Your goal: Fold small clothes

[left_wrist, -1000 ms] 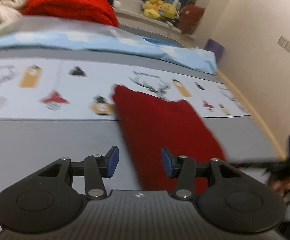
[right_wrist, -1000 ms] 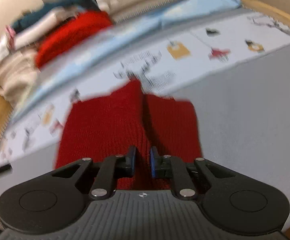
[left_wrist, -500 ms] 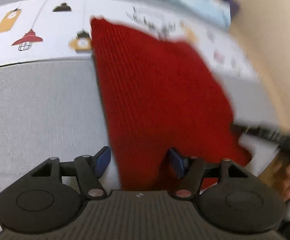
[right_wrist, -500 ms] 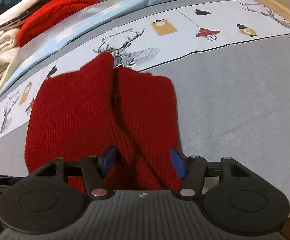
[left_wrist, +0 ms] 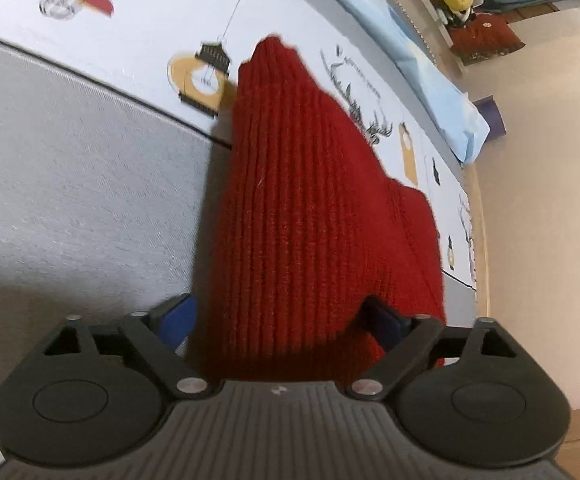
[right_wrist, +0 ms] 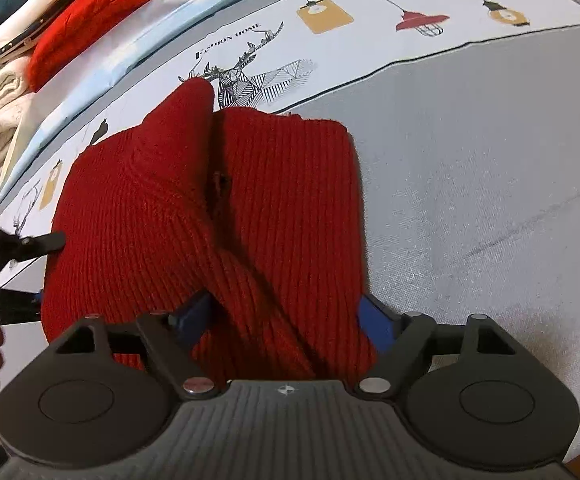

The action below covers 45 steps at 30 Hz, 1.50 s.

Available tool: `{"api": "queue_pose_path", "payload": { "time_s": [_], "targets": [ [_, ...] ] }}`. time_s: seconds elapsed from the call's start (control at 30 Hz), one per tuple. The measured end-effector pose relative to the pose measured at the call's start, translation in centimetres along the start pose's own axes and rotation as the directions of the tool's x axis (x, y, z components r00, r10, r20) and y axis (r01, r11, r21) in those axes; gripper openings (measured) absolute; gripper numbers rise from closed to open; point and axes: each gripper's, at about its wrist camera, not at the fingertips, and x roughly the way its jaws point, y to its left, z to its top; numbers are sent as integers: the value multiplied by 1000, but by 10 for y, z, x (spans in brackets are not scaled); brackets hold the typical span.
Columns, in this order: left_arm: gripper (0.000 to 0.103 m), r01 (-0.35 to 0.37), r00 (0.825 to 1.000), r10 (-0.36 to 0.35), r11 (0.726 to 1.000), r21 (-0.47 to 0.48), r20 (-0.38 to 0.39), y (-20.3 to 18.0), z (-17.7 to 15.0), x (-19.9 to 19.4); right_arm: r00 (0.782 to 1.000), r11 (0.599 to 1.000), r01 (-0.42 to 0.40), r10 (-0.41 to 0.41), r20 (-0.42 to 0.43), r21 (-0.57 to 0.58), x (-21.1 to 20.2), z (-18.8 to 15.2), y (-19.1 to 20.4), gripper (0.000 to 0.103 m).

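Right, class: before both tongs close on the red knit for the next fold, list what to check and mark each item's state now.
1. Red knit lies on the bed cover: ok.
2. Left tongs opening, knit edge between the jaws: ok.
3. Right tongs opening, knit between the jaws: ok.
4. Pads pressing the fabric: not ok, not yet.
5. Knit lies smooth: not ok, crease down the middle.
6. All layers caught: cannot tell.

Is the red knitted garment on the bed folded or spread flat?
Folded. The red knitted garment shows two flaps meeting at a middle seam, forming a compact block.
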Motion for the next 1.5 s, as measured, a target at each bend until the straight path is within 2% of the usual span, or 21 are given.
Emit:
{"api": "queue_pose_path", "payload": {
  "time_s": [0.07, 0.1, 0.2, 0.27, 0.3, 0.37, 0.43, 0.63, 0.97, 1.07, 1.13, 1.17, 1.23, 1.27, 1.3, 1.33, 1.4, 1.43, 1.5],
  "targets": [
    [96, 20, 1000, -20, 999, -38, -2, 4, -1, 8, 1000, 1000, -2, 2, -5, 6, 2, -2, -1, 80],
    [93, 31, 1000, -31, 999, -43, -1, 4, -2, 10, 1000, 1000, -1, 1, -3, 3, 1, -2, 0, 80],
    [76, 20, 1000, -20, 1000, -4, 19, -3, -3, 7, 1000, 1000, 2, -2, 14, -4, 0, -3, 4, 74],
    [65, 10, 999, -10, 1000, 24, 31, -9, -4, -3, 999, 999, -26, 26, 32, -19, -3, -4, 10, 48],
    [62, 5, 999, -7, 999, 43, 38, -12, -5, -9, 999, 999, -25, 26, 44, -33, -5, -5, 15, 44],
    [61, -21, 998, 15, 994, 106, 64, -22, -6, -25, 998, 998, -22, 26, 59, -59, -7, -7, 24, 30],
    [61, -58, 994, 44, 988, 146, 101, -26, -6, -40, 997, 998, -44, 47, 67, -46, -9, -8, 30, 26],
    [60, -145, 977, 118, 977, 153, 176, -9, 2, -93, 991, 989, -113, 119, 62, -99, -3, -13, 72, 24],
    [60, -215, 949, 175, 967, 133, 262, 35, 23, -163, 976, 966, -206, 215, 41, -157, 14, -23, 145, 23],
    [63, -241, 937, 192, 960, 143, 291, 42, 29, -177, 970, 959, -228, 238, 44, -168, 18, -26, 165, 23],
    [64, -283, 926, 229, 947, 151, 300, 49, 32, -184, 968, 955, -238, 249, 42, -174, 20, -29, 173, 23],
    [62, -319, 915, 262, 936, 150, 308, 52, 34, -187, 970, 955, -230, 240, 32, -186, 24, -30, 180, 23],
    [62, -387, 880, 309, 907, 167, 362, 56, 32, -202, 982, 957, -186, 191, -2, -224, 34, -34, 188, 23],
    [62, -394, 874, 307, 901, 181, 377, 58, 31, -208, 983, 956, -182, 184, -16, -232, 36, -36, 189, 23],
    [62, -383, 878, 288, 902, 199, 383, 59, 29, -216, 981, 952, -193, 192, -24, -238, 37, -38, 193, 22],
    [62, -362, 889, 265, 906, 218, 375, 60, 26, -221, 983, 951, -180, 182, -17, -252, 36, -39, 195, 22],
    [50, -318, 920, 222, 905, 283, 324, 62, 17, -225, 986, 950, -164, 165, -21, -266, 37, -40, 196, 22],
    [46, -316, 929, 222, 893, 321, 298, 61, 12, -222, 986, 951, -166, 165, -24, -260, 36, -40, 196, 22],
    [40, -338, 937, 264, 850, 404, 229, 62, 2, -206, 987, 949, -161, 161, -25, -270, 37, -40, 197, 22]
  ]
}}
